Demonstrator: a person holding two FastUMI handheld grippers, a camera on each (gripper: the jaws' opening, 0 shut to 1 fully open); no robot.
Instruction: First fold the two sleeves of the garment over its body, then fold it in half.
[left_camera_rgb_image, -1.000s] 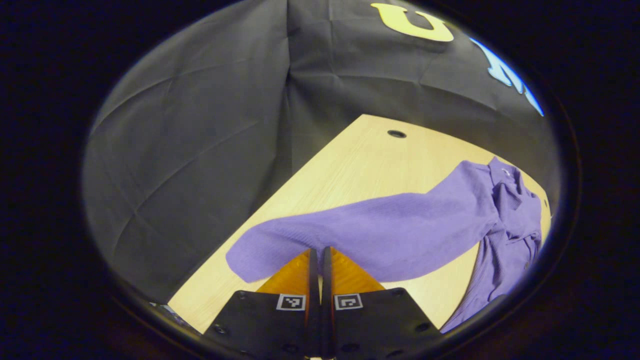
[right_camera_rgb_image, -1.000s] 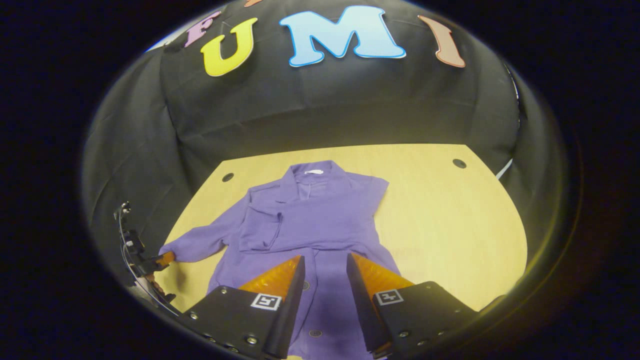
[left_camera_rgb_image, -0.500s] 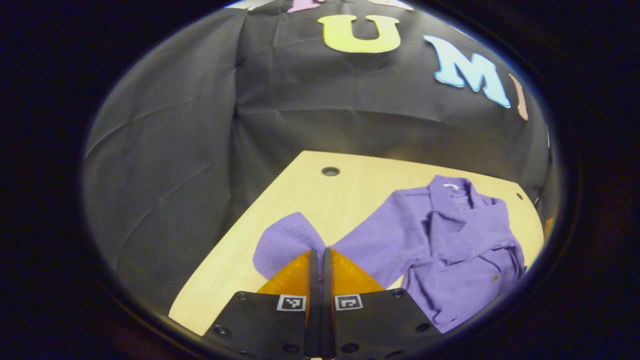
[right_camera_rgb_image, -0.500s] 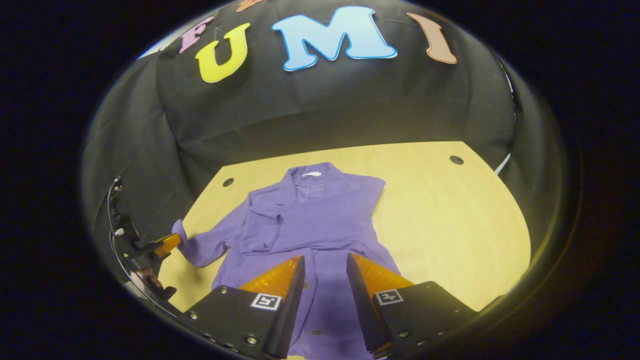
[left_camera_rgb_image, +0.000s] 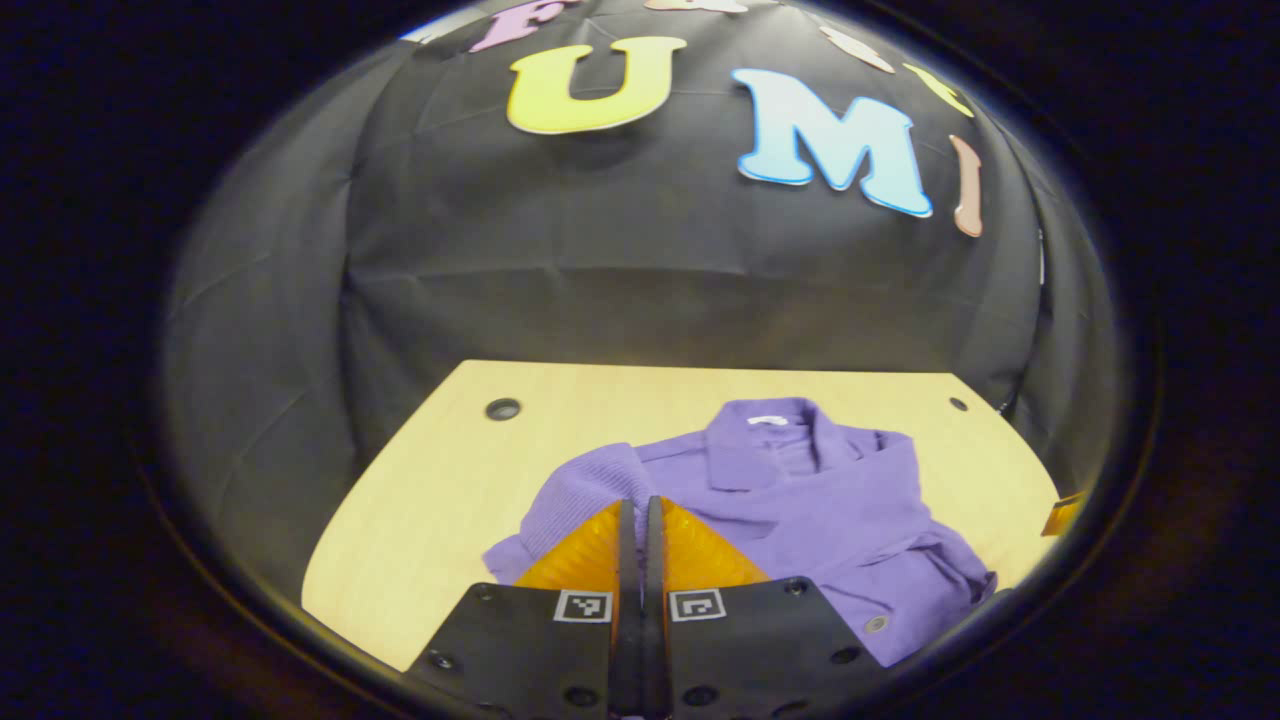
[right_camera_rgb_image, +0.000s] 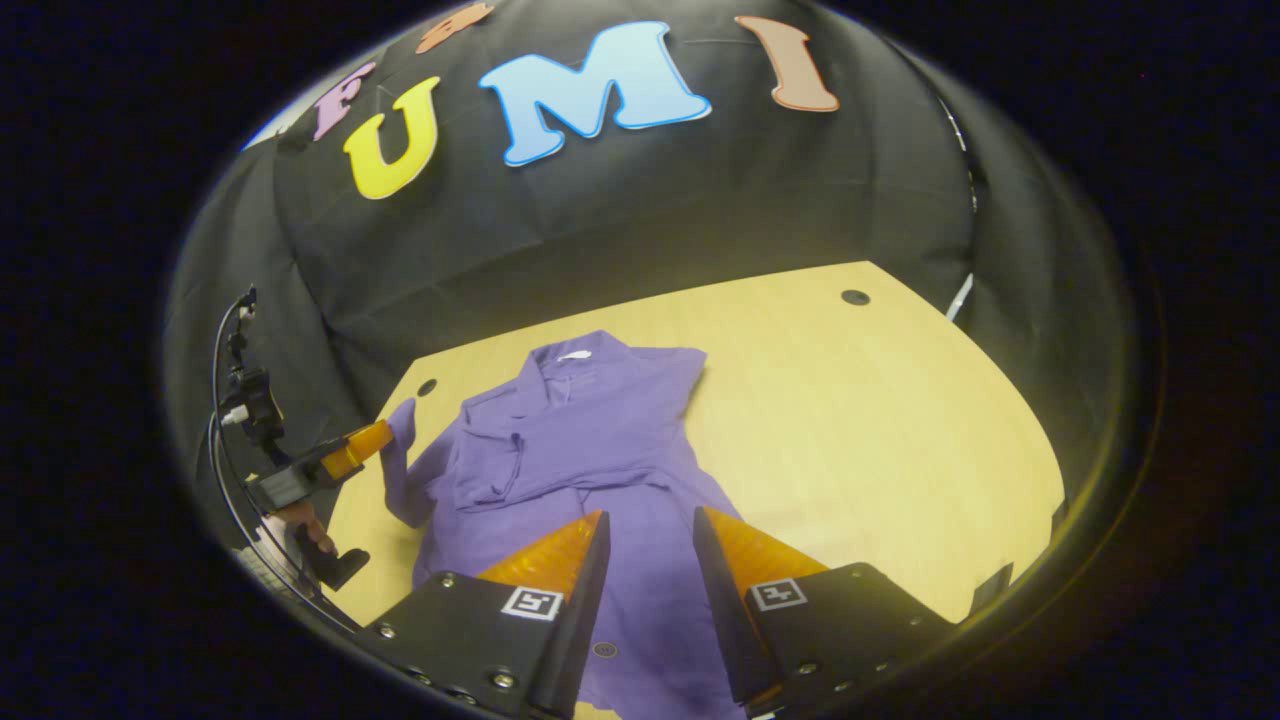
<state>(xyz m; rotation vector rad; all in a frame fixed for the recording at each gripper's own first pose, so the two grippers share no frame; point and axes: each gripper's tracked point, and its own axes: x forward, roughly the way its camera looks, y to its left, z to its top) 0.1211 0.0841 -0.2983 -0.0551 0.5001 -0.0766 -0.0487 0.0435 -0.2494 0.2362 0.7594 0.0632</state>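
Purple shirt (right_camera_rgb_image: 590, 440) lying collar-away on a light wooden table (right_camera_rgb_image: 880, 430), seen from both gripper views. In the right gripper view the shirt occupies the left-centre of the tabletop; its collar (right_camera_rgb_image: 572, 358) points toward the black cloth wall (right_camera_rgb_image: 640, 220), and one sleeve already lies folded across the chest. The other sleeve (right_camera_rgb_image: 405, 460) is lifted off the table at the shirt's left edge, its cuff pinched by the left gripper (right_camera_rgb_image: 372, 437), which enters from the left rim of that view with a hand (right_camera_rgb_image: 305, 525) below it.

In the left gripper view the left gripper (left_camera_rgb_image: 640, 520) appears at the bottom with its two fingers pressed together on the sleeve cloth (left_camera_rgb_image: 585, 485), which bunches up directly ahead of the tips and hides part of the shirt (left_camera_rgb_image: 830, 500) behind it. The collar (left_camera_rgb_image: 765, 440) sits beyond, near the middle of the table (left_camera_rgb_image: 430, 500). A round hole (left_camera_rgb_image: 502, 408) marks the table's far left corner.

The right gripper (right_camera_rgb_image: 648, 530) hovers above the lower part of the shirt, its fingers spread apart with purple cloth visible in the gap between them; whether the tips touch the cloth cannot be told. A second round hole (right_camera_rgb_image: 854, 297) lies at the table's far right corner.
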